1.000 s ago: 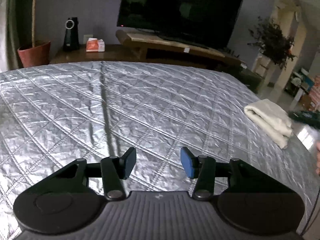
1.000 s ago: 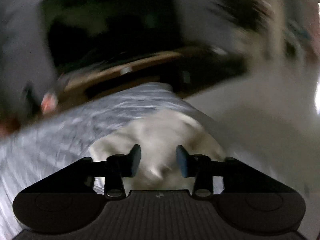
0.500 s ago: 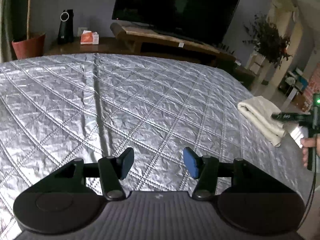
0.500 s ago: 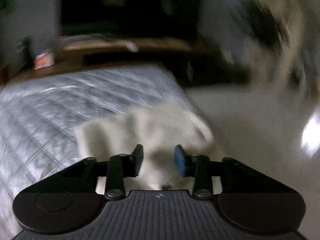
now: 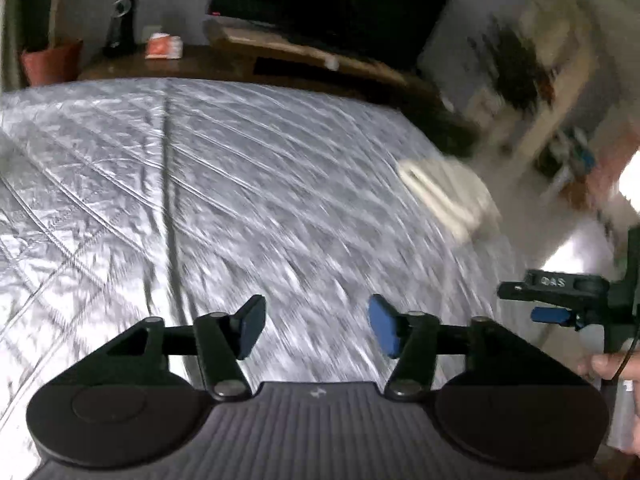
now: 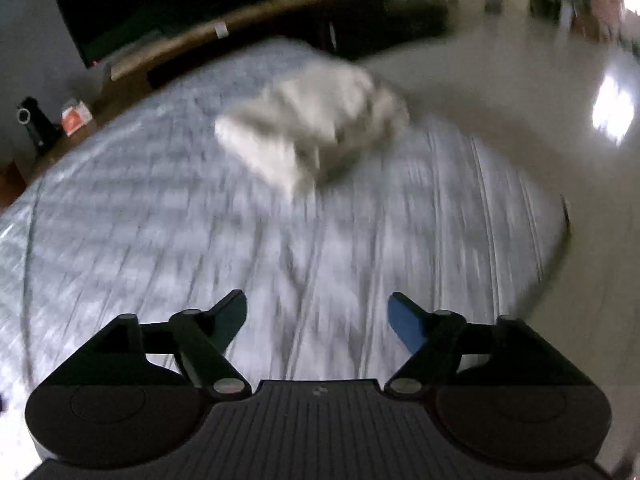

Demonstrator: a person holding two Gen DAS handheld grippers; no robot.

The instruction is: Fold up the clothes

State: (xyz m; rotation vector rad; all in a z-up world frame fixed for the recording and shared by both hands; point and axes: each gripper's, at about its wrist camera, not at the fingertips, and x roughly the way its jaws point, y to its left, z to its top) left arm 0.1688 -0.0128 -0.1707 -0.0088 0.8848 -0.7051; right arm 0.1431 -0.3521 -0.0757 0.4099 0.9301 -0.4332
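My left tongs (image 5: 316, 326) hang over the silver quilted bed cover (image 5: 200, 184), jaws opening, nothing between them but bare quilt. My right tongs (image 6: 318, 322) are spreading wide too, also empty. The folded cream garment (image 6: 312, 124) lies near the bed's far right edge, well ahead of both, blurred. From the left view, my right hand (image 5: 612, 366) shows at the right edge, by the bed's side.
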